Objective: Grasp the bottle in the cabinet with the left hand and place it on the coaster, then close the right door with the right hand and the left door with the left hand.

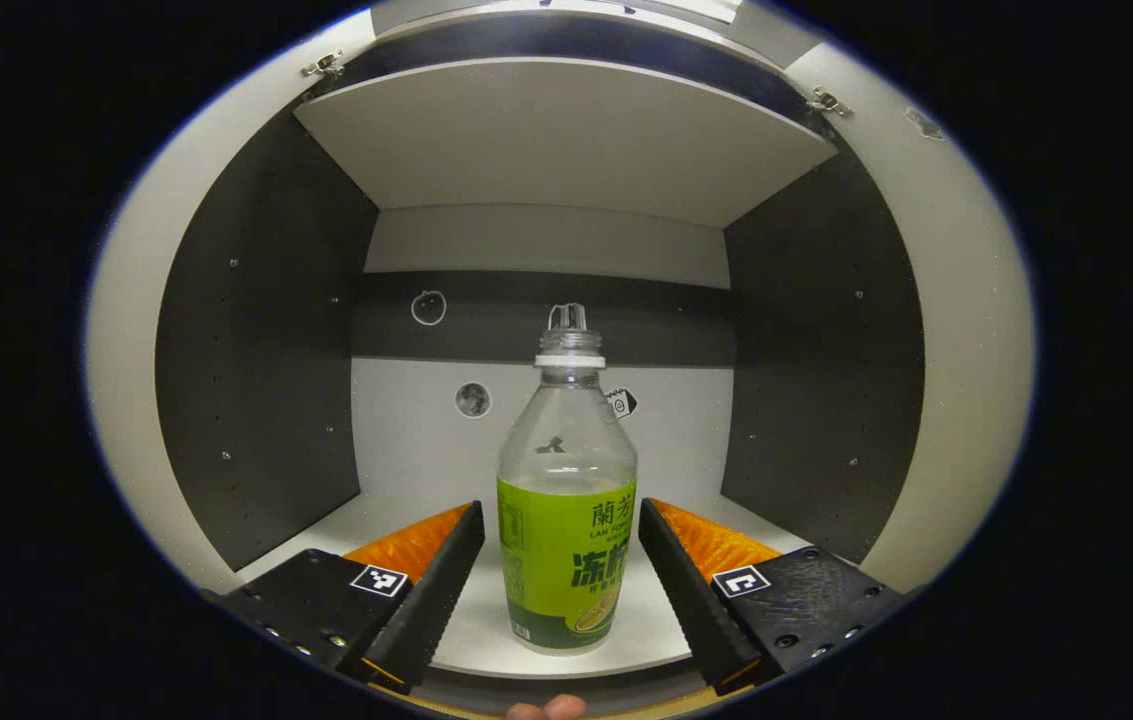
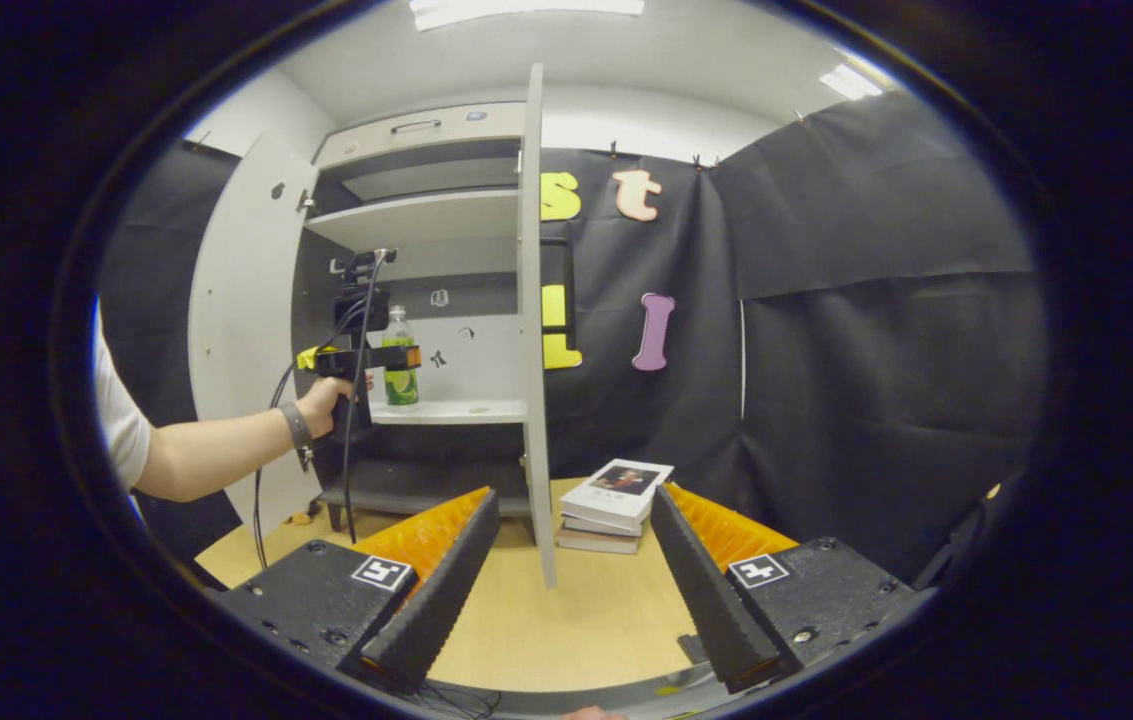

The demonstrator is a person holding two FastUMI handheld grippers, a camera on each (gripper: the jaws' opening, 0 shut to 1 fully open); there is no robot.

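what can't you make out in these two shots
- Bottle contents: left gripper view, glare on the clear upper part leaves any liquid level unclear.
- Bottle in right gripper view: left gripper covers its middle.
- Book stack: right door edge hides its left end.
- Coaster: not made out anywhere.

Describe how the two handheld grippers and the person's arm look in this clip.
Each gripper, left and right, has two long wedge-shaped fingers with ribbed inner faces on black textured blocks, each block bearing a small square black-and-white marker. In the right gripper view the left gripper carries a camera on top and trailing black cables. The person wears a white short sleeve and a dark wristband.
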